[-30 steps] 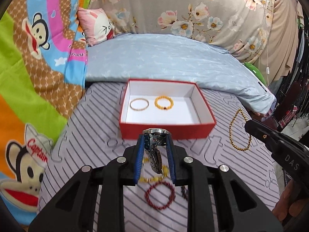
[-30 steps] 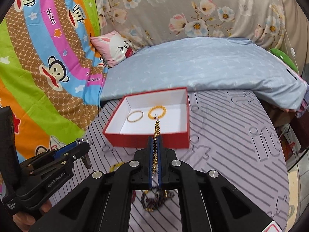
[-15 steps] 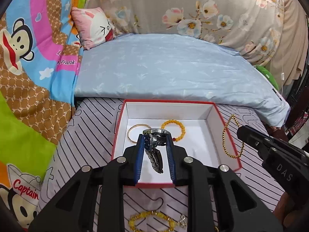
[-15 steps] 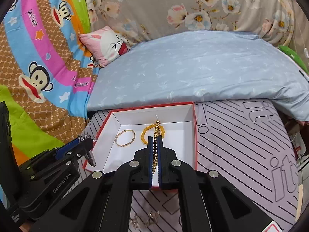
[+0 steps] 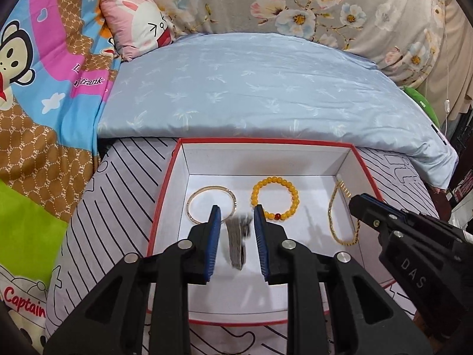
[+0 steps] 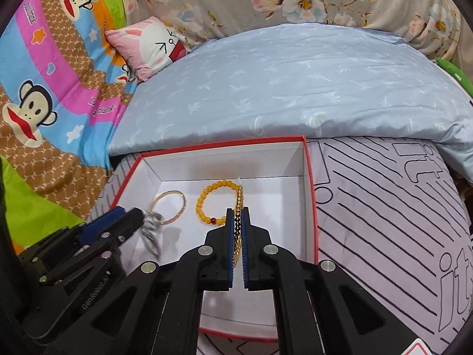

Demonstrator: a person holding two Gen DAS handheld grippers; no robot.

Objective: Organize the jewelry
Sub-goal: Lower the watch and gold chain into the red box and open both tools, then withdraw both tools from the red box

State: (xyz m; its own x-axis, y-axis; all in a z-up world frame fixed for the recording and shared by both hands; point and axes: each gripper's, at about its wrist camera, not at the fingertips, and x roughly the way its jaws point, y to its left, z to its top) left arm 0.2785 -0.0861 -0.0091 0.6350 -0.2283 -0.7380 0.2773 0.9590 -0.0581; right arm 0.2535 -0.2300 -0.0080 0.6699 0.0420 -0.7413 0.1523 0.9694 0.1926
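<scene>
Easing apart over red box (image 5: pixel 165 207) — left gripper (image 5: pixel 236 219) dropping limp, heavy watch (image 5: pixel 238 236); right gripper (image 6: pixel 238 219) loosening around slithery gold chain (image 6: pixel 239 204) — best pinched mid-length.

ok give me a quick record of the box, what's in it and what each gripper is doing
box: red cardboard box with white inside, on grey striped sheet
lying inside: thin gold bangle; yellow bead bracelet
left gripper: jaws apart, blurred silver metal watch between them, over box floor
right gripper: jaws just opening, gold chain between them, loop down in box
</scene>
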